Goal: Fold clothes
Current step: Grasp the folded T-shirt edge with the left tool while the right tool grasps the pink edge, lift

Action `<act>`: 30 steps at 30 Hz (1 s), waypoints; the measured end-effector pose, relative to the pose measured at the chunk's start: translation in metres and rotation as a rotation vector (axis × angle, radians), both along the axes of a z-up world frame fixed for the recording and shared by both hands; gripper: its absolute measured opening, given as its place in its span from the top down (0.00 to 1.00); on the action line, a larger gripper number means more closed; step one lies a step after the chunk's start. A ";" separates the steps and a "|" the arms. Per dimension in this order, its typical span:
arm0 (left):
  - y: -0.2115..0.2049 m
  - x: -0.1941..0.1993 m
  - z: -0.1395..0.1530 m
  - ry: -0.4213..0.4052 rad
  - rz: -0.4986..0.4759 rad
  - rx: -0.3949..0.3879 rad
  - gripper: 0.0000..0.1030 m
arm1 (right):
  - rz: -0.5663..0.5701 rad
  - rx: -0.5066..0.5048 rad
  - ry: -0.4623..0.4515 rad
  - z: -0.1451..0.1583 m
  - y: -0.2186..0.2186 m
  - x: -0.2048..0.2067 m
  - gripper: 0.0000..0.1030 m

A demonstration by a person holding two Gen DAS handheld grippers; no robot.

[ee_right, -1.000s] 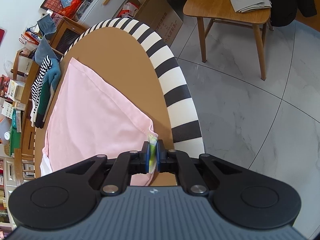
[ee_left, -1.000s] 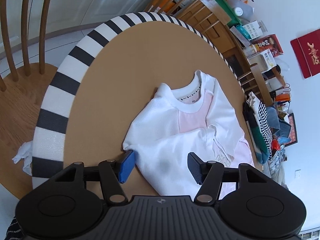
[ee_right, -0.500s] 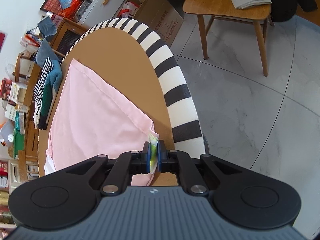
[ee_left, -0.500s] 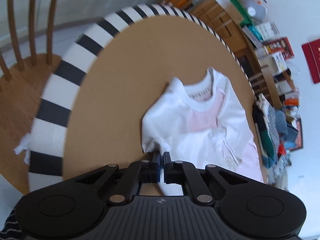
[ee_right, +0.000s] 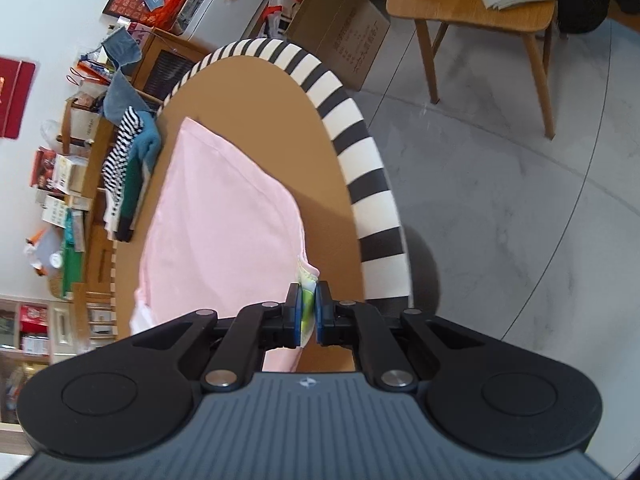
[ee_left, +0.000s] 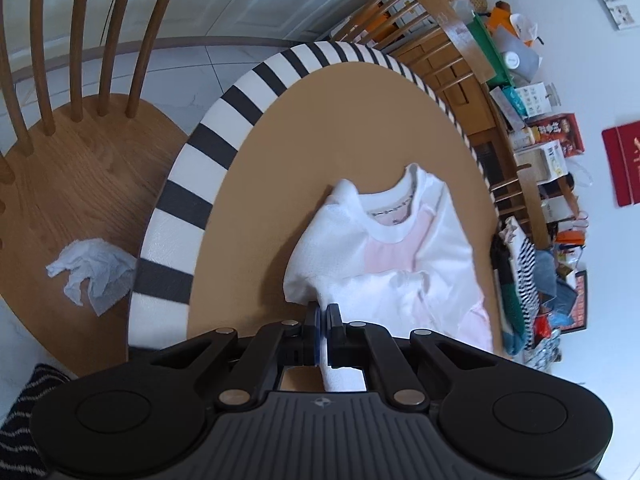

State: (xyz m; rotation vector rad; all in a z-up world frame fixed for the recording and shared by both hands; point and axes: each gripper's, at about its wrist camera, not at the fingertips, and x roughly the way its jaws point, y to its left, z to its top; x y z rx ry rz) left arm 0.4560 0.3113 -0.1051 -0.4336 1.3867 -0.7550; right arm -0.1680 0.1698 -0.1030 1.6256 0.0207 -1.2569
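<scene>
A white and pink sweatshirt (ee_left: 400,256) lies on the brown round table (ee_left: 320,128), collar at the far end. My left gripper (ee_left: 322,312) is shut on a pinch of its white fabric at the near left shoulder side, and the cloth rises off the table there. In the right wrist view the garment's pink body (ee_right: 224,216) spreads over the table (ee_right: 256,88). My right gripper (ee_right: 307,308) is shut on its near corner by the care label, lifted a little above the tabletop.
The table has a black-and-white striped rim (ee_left: 180,184). A wooden chair (ee_left: 72,152) with a crumpled white cloth (ee_left: 92,272) stands at the left. Striped and teal clothes (ee_right: 128,160) lie at the table's far edge. Cluttered shelves (ee_left: 532,128) stand behind; another chair (ee_right: 480,4) stands on the tiled floor.
My left gripper closed on the sweatshirt's white fabric and lifted it. My right gripper, still shut on the pink corner, rose a little with it.
</scene>
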 end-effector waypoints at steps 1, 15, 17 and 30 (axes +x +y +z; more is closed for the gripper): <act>-0.001 0.000 0.005 0.007 0.004 -0.011 0.97 | 0.004 -0.008 -0.024 0.005 -0.004 -0.002 0.94; -0.186 0.051 0.058 0.059 0.026 -0.068 0.97 | -0.041 -0.052 -0.135 0.054 -0.186 0.023 0.94; -0.230 0.062 0.049 0.062 0.030 -0.043 0.97 | -0.065 -0.024 -0.121 0.044 -0.225 0.035 0.94; -0.361 0.074 -0.027 0.049 0.132 0.104 0.85 | -0.093 0.110 -0.064 -0.026 -0.374 0.073 0.72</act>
